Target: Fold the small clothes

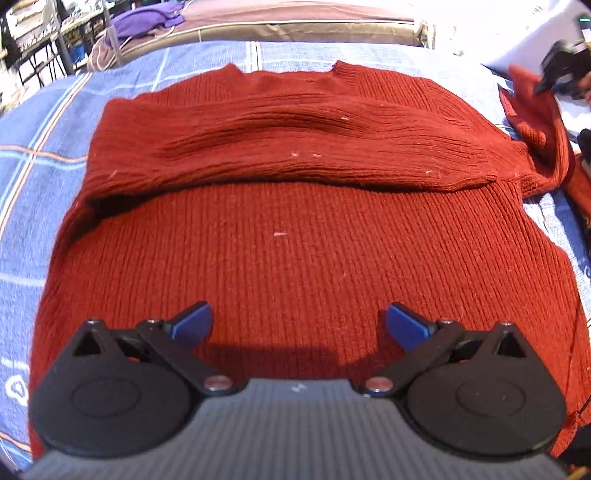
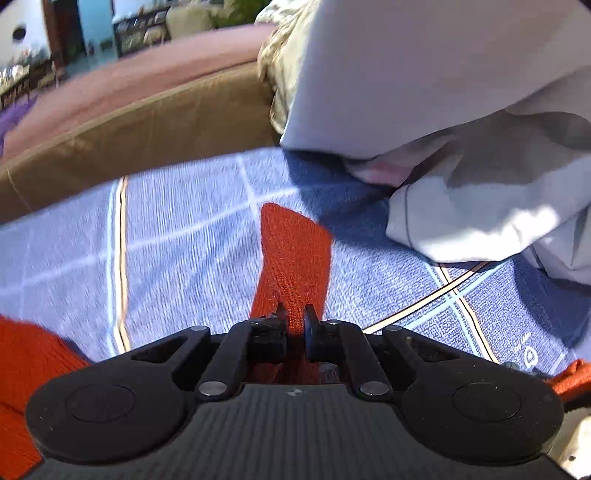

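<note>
A rust-red knit sweater (image 1: 295, 240) lies flat on a blue checked cloth (image 1: 44, 147), with one sleeve (image 1: 288, 147) folded across its chest. My left gripper (image 1: 299, 325) is open and empty, hovering over the sweater's lower body. My right gripper (image 2: 295, 317) is shut on the other red sleeve (image 2: 295, 254) and holds its cuff up above the cloth. In the left wrist view the right gripper (image 1: 561, 70) shows at the far right edge with that sleeve (image 1: 532, 122) lifted.
A pale grey-white bundle of fabric (image 2: 461, 147) lies to the right on the blue cloth (image 2: 184, 236). A brown and pink cushion edge (image 2: 147, 122) runs behind. A purple garment (image 1: 144, 22) lies at the back left.
</note>
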`<state>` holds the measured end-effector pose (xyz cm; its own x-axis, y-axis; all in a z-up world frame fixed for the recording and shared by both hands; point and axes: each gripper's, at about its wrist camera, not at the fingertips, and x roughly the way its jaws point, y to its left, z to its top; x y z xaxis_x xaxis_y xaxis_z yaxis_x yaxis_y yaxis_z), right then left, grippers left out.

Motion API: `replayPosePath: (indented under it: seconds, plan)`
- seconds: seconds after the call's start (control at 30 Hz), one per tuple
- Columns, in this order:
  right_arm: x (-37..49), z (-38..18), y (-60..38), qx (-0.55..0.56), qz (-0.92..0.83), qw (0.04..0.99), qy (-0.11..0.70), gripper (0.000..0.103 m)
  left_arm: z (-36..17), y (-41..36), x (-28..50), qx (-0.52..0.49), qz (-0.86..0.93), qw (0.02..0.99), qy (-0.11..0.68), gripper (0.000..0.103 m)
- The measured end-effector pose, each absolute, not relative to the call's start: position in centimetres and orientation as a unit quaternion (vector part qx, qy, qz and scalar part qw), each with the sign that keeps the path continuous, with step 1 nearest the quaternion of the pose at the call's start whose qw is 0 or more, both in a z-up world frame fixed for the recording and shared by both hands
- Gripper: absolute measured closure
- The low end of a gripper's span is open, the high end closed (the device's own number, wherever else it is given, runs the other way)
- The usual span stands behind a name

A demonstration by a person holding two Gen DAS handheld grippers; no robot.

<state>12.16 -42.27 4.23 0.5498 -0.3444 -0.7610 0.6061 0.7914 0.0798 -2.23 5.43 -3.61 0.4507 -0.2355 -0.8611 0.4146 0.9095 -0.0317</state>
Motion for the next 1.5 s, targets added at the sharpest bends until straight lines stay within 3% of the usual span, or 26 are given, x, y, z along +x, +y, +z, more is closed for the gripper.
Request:
replayPosePath:
  seconds: [0.17,0.37,0.5,0.6,0.67,0.7,0.73,0.77,0.87,1.0,1.03,1.23,1.3,1.33,1.43,1.5]
  plan:
    - [9.7,8.9,-39.9,0.226,-0.191,0.906,0.302,0.089,-3.0,5.7,-3.1,0.08,-0.198,0.853,0.476,0.0]
    - [10.7,11.7,-28.7,0.231,0.031,0.938,0.256,0.089,-2.1,7.1,-4.4,0.064,-0.186,0.864,0.464,0.0]
    - [13.2,9.3,-18.6,0.148,0.143,0.944,0.259,0.089,-2.0,9.0,-5.6,0.061,-0.155,0.868,0.468,0.0]
    - [15.1,4.5,-12.8,0.119,0.169,0.928,0.31,0.086,-2.3,10.8,-6.4,0.046,-0.132,0.866,0.479,0.0]
    - [15.5,0.9,-9.7,0.086,0.191,0.915,0.346,0.082,-2.5,11.9,-6.7,0.04,-0.119,0.865,0.487,0.0]
    - [15.3,-0.6,-8.2,0.06,0.211,0.905,0.364,0.073,-2.6,12.5,-6.9,0.039,-0.114,0.864,0.49,0.0]
    - [14.9,-1.9,-7.2,0.038,0.225,0.899,0.373,0.071,-2.6,12.9,-6.9,0.037,-0.109,0.863,0.491,0.0]
    - [14.0,-2.5,-6.5,0.024,0.227,0.898,0.375,0.071,-2.7,13.3,-6.8,0.035,-0.105,0.864,0.492,0.0]
    - [11.3,-2.0,-7.5,0.031,0.217,0.905,0.365,0.056,-2.5,14.1,-6.3,0.023,-0.097,0.868,0.486,0.0]
    - [7.6,0.3,-12.3,0.058,0.165,0.927,0.333,0.019,-1.2,14.1,-4.0,0.005,-0.112,0.886,0.449,0.0]
    - [6.5,0.6,-13.7,0.066,0.142,0.931,0.329,0.014,-0.6,14.1,-2.9,0.0,-0.118,0.892,0.436,0.0]
    - [1.8,0.5,-19.6,0.116,0.061,0.928,0.349,0.013,2.9,14.2,5.6,-0.063,-0.16,0.907,0.385,0.001]
    - [0.4,0.5,-20.5,0.129,0.043,0.929,0.345,0.013,2.1,13.7,9.1,-0.062,-0.147,0.899,0.407,0.006]
    - [-0.3,0.3,-21.0,0.138,0.034,0.927,0.346,0.012,1.4,13.4,10.8,-0.053,-0.131,0.896,0.421,0.015]
    - [-1.9,-0.5,-22.1,0.166,0.011,0.921,0.353,0.012,-1.3,12.6,14.7,-0.075,-0.134,0.867,0.474,0.05]
    - [-2.5,-1.0,-22.7,0.172,0.004,0.916,0.362,0.012,-3.2,12.5,15.7,-0.095,-0.14,0.847,0.504,0.056]
